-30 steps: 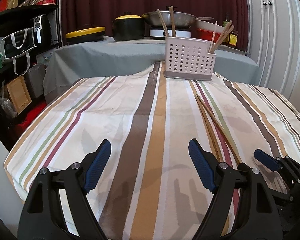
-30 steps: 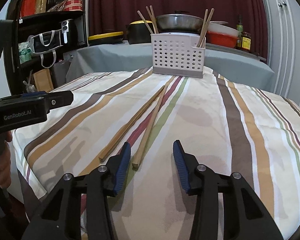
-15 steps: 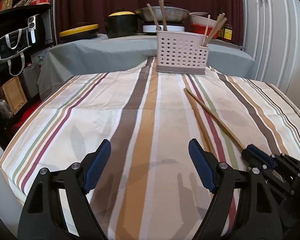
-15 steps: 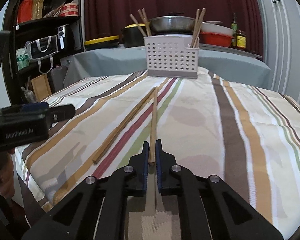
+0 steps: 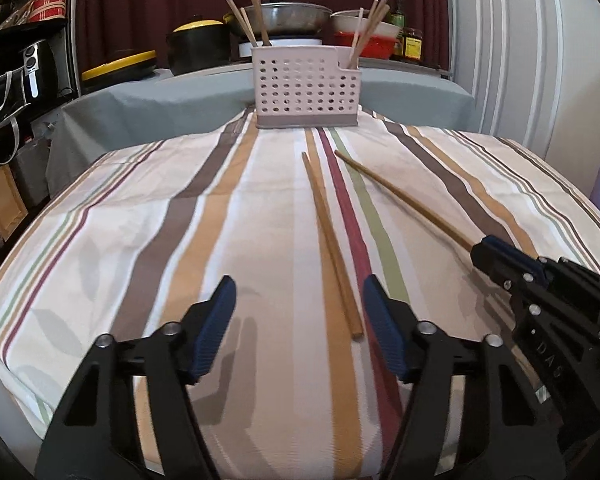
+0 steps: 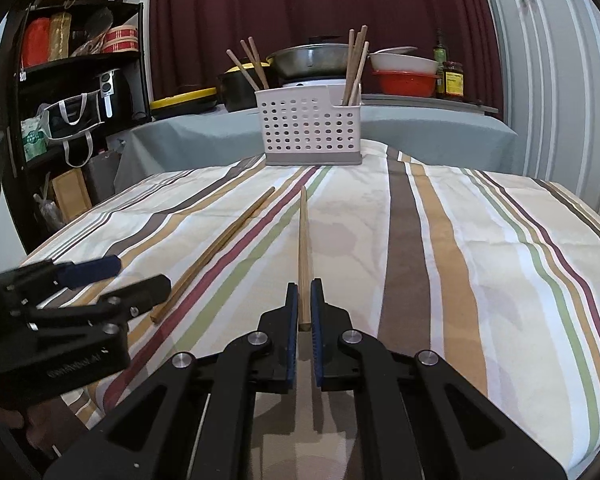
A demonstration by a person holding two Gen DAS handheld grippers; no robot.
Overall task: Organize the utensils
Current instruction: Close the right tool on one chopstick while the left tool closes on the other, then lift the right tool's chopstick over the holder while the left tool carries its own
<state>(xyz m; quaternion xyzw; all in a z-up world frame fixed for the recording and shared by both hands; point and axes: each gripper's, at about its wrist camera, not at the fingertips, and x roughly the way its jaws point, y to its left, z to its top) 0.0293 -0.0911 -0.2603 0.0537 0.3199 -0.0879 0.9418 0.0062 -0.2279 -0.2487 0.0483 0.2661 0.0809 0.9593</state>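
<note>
A: Right gripper (image 6: 305,300): jaws nearly together, clamped on the near end of one chopstick (image 6: 303,248). The stick runs straight ahead from the pads, its far tip pointing at the caddy (image 6: 312,128).

B: Left gripper (image 5: 296,320)?

A: Jaws wide, holding nothing, above the striped cloth (image 5: 140,200). The second chopstick (image 5: 330,240) lies flat on the cloth, its near end between the two blue pads, closer to the right one. I cannot tell whether it touches either.

B: Stick-to-stick relation?

A: Apart. In the left view the gripped one runs diagonally to the right of the loose one, its near end in the right gripper's jaws.

B: Far end of the table?

A: Caddy upright at the cloth's far edge, chopsticks standing in its left and right compartments.

B: Change against half a second ago?

A: Right jaws stay clamped on the same stick. The left gripper has shifted right: the loose stick was outside its right pad, now it sits between the pads.
</note>
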